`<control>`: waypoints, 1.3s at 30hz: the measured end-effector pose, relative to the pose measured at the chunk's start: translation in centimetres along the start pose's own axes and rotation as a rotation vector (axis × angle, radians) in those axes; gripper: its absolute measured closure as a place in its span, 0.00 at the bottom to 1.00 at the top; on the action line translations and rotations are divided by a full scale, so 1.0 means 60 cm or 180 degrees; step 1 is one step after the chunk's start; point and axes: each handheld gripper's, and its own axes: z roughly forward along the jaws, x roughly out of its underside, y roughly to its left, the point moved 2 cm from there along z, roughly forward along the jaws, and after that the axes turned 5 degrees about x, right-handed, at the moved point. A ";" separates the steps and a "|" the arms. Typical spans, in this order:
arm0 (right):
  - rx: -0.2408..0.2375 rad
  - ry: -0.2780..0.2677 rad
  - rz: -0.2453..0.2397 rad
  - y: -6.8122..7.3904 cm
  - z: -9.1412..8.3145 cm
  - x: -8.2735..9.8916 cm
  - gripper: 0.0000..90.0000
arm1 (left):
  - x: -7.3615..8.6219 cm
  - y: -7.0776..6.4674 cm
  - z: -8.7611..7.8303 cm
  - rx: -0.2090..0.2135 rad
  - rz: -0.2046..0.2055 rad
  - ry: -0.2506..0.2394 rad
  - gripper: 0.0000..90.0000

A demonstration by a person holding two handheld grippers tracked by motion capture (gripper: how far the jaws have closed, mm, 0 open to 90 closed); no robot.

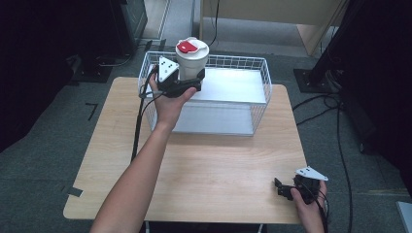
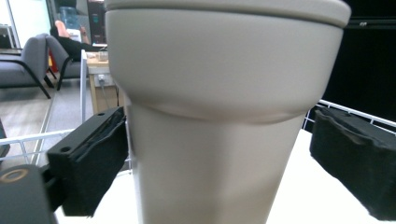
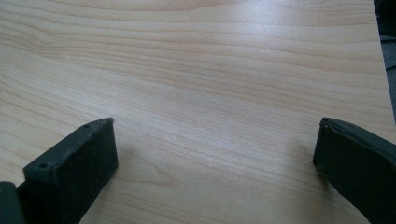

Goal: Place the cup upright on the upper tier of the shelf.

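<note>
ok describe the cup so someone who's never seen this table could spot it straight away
On the wooden table, look to the white wire basket at the far edge. At its left end, the left gripper has its jaws on either side of a tall cream cup. Its lid carries a red tab, the one red thing on the table.

Soft overhead light, dark surroundings, perhaps slight glare on table (image 3: 243,28).

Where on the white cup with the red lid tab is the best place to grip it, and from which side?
Grip the cup on its narrower lower body, under the wide upper band, coming level from the person's side, as the left gripper does. The cup stands upright and the band's step probably keeps it from slipping down.
</note>
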 end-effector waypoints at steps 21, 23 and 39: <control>-0.0001 -0.0001 -0.0005 0.000 0.000 0.000 0.00 | 0.010 0.006 -0.015 -0.0003 -0.0026 -0.0055 0.10; -0.0001 -0.0001 -0.0005 0.000 0.000 0.000 0.00 | 0.012 0.006 -0.017 0.0006 -0.0042 -0.0044 0.08; -0.0001 0.0000 -0.0005 0.000 0.000 0.000 0.00 | 0.033 0.010 -0.058 0.0037 0.0000 -0.0049 0.04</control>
